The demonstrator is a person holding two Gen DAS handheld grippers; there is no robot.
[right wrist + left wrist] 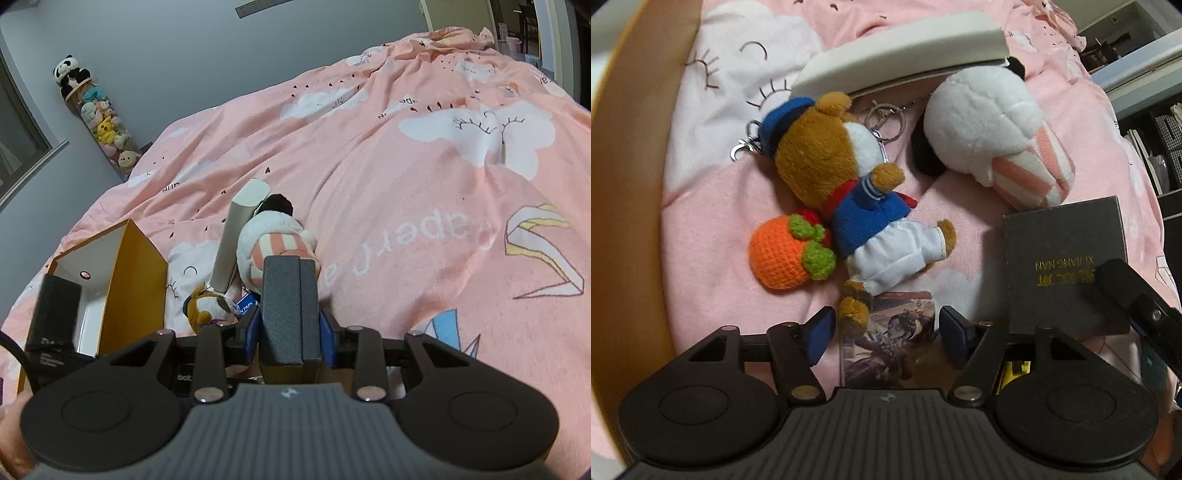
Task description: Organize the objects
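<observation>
On the pink bedspread lie a brown bear plush in a blue sailor suit (pixel 849 192), an orange crochet fruit (pixel 786 254), a white plush with pink stripes (pixel 993 140), a white box lid (pixel 897 51) and an illustrated card (pixel 890 339). My left gripper (pixel 882 332) is open and empty, its jaws either side of the card by the bear's foot. My right gripper (pixel 290 328) is shut on a dark grey box (pixel 290 314), which also shows in the left wrist view (pixel 1063 258). The striped plush (pixel 273 243) and bear (pixel 210 306) lie just beyond it.
An open box with yellow walls and a white inside (pixel 122 280) stands to the left of the toys; its wall curves along the left wrist view's left edge (pixel 628 184). A tube of plush toys (pixel 99 122) stands by the far wall. Shelves (pixel 1152 122) are at the right.
</observation>
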